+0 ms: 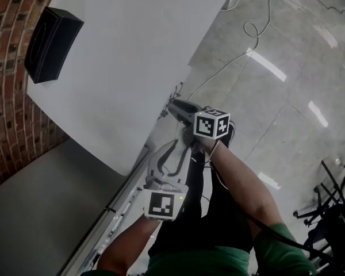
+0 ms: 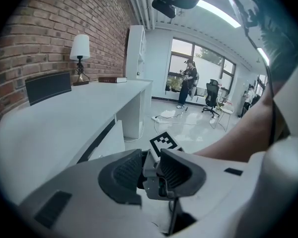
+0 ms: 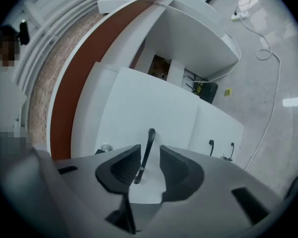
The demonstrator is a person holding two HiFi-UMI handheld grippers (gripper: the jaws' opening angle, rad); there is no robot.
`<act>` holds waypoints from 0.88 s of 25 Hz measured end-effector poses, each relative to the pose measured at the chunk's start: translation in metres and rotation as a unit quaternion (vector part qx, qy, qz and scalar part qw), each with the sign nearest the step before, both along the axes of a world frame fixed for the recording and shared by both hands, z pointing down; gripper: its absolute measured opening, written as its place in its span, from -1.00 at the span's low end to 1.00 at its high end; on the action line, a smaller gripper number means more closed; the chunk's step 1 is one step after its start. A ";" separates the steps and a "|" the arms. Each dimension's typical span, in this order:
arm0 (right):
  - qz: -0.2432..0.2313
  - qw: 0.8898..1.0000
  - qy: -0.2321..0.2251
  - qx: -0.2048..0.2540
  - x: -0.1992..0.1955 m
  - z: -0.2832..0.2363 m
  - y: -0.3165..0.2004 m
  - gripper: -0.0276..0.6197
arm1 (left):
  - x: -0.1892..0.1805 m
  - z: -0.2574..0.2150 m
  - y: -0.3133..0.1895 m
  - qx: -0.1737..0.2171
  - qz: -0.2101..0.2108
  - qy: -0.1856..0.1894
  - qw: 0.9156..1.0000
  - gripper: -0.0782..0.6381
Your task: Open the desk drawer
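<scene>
The white drawer front under the white desk carries a thin black handle. In the right gripper view that handle runs straight between the two pads of my right gripper. The jaws stand open, with a small gap on each side of the bar. From the head view the right gripper points in under the desk edge. My left gripper hangs just behind it, lower and apart from the desk. Its jaws are slightly apart with nothing held, and the right gripper's marker cube shows through the gap.
A black box sits on the desk by the brick wall, and a lamp stands at the far end. A round lock and two more handles mark the fronts. Cables trail on the floor; chairs stand to the right.
</scene>
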State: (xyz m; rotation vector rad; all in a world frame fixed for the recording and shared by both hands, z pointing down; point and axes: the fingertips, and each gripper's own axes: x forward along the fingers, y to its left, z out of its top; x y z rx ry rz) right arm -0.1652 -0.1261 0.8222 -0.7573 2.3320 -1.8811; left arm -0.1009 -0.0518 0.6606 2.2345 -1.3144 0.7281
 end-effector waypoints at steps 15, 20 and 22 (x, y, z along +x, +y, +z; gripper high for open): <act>0.039 0.991 -0.107 -0.077 -0.019 -0.003 0.000 -0.86 | -0.008 0.010 0.006 -0.009 -0.016 0.016 1.000 -0.47; 0.037 0.990 -0.099 -0.088 -0.016 -0.002 0.003 -0.87 | -0.002 0.006 0.007 -0.007 -0.012 0.022 1.000 -0.47; 0.038 0.990 -0.099 -0.088 -0.012 -0.003 0.006 -0.87 | 0.000 0.005 0.007 -0.007 -0.007 0.023 1.000 -0.47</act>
